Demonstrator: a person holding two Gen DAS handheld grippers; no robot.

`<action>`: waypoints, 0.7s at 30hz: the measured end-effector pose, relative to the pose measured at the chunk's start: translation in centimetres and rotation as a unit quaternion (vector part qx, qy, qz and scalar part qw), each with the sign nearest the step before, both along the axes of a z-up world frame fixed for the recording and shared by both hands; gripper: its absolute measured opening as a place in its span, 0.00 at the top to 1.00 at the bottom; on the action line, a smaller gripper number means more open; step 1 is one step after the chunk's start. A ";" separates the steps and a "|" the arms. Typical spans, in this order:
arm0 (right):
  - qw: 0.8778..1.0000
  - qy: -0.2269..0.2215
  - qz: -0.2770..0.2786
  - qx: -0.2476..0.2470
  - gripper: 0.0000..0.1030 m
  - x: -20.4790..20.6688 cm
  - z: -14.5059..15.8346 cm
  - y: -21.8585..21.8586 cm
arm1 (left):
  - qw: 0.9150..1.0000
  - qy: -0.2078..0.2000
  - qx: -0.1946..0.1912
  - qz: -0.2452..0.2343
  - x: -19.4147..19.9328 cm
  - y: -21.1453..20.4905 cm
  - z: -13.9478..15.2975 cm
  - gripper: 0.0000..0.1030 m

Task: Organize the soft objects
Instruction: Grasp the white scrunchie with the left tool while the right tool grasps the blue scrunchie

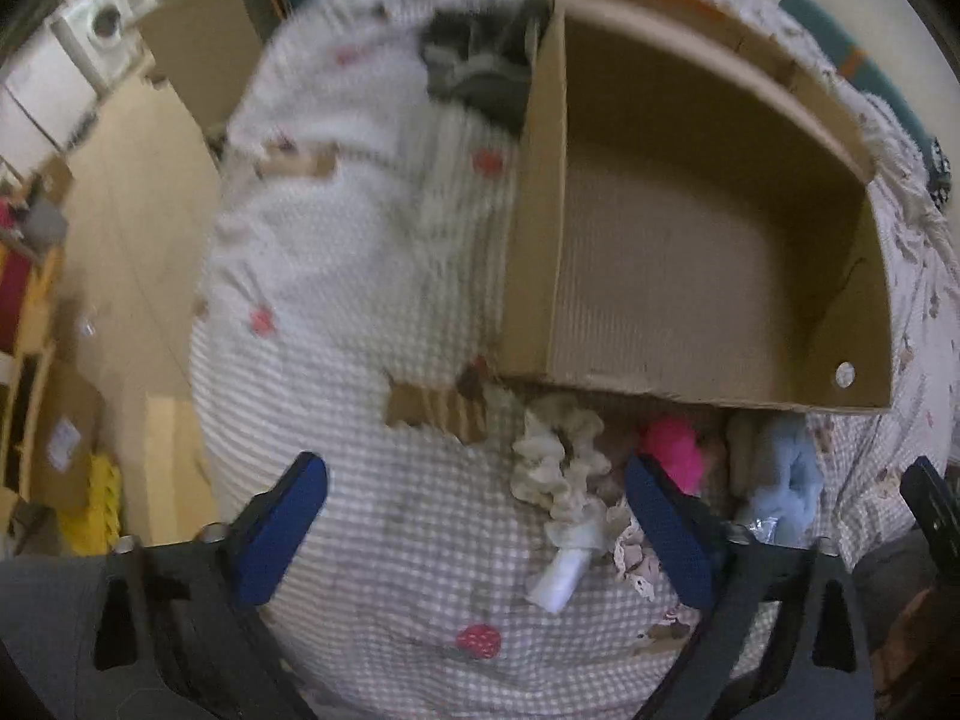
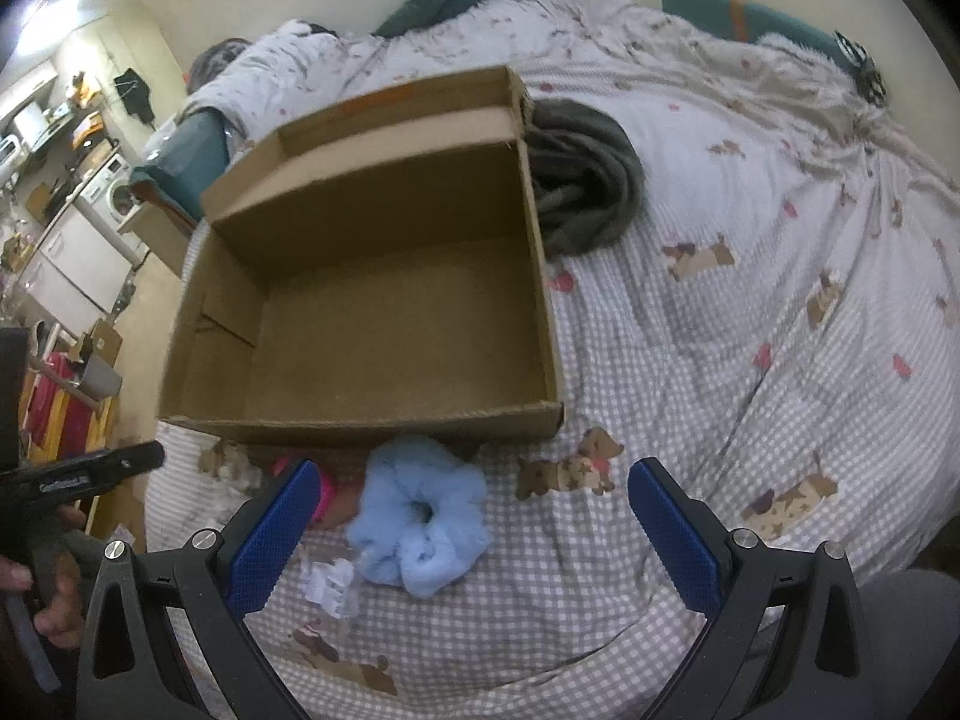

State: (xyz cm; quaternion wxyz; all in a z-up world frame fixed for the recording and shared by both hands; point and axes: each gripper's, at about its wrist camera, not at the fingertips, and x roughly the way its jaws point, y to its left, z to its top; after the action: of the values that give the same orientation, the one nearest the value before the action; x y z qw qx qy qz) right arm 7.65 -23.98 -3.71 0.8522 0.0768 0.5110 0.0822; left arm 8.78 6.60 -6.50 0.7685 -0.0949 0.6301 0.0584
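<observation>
An empty cardboard box [image 1: 660, 387] [image 2: 360, 420] lies on the checked bed cover. Along its near wall sit a cream scrunchie [image 1: 558, 468], a pink scrunchie [image 1: 672, 450] [image 2: 327, 492] and a fluffy light blue scrunchie [image 1: 786, 474] [image 2: 420, 516]. My left gripper [image 1: 480, 516] points down at the bed, jaws wide and open; the cream scrunchie lies just inside its right finger, untouched. My right gripper [image 2: 474, 528] is open over the blue scrunchie, which lies between the fingers with neither pad on it.
A grey folded cloth [image 2: 582, 180] [image 1: 474, 72] lies beside the box's far corner. A small white and clear piece [image 2: 333, 585] [image 1: 561, 576] rests by the scrunchies. The bed's edge drops to the floor [image 1: 120, 240] on the left. A hand holds the left gripper's handle [image 2: 60, 546].
</observation>
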 end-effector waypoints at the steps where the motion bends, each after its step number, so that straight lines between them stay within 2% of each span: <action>1: 1.000 0.004 -0.002 0.003 0.00 0.1 -0.3 -0.1 | 1.000 0.008 -0.007 0.000 0.2 -0.2 -0.7 0.18; 5: 1.000 0.003 -0.002 0.001 0.00 0.2 -0.6 0.2 | 0.997 0.051 -0.053 -0.012 1.2 -1.5 -3.8 0.27; 8: 1.000 0.008 -0.001 0.000 0.00 0.4 -1.0 0.3 | 0.997 0.058 -0.048 -0.029 1.8 -2.6 -5.5 0.28; 9: 1.000 0.009 -0.001 -0.001 0.00 0.4 -1.1 0.4 | 0.997 0.057 -0.042 -0.032 1.9 -2.9 -5.9 0.31; 13: 1.000 0.008 -0.002 -0.006 0.00 0.5 -1.3 0.5 | 0.997 0.057 -0.054 -0.023 2.0 -3.1 -7.0 0.55; 17: 1.000 0.007 -0.002 -0.009 0.00 0.5 -1.5 0.6 | 0.996 0.050 -0.073 -0.011 1.6 -2.7 -6.7 0.69; 19: 1.000 0.006 -0.001 -0.010 0.00 0.6 -1.6 0.7 | 0.996 0.047 -0.082 -0.005 1.2 -2.5 -6.3 0.81; 21: 1.000 0.006 -0.001 -0.011 0.00 0.6 -1.7 0.7 | 0.996 0.038 -0.085 -0.004 0.9 -2.4 -5.5 0.83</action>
State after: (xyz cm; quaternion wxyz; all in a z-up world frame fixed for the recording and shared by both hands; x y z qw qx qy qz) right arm 8.25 -23.24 -5.38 0.8501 0.0682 0.5168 0.0753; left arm 9.64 4.23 -11.96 0.7334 -0.1552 0.6619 0.0051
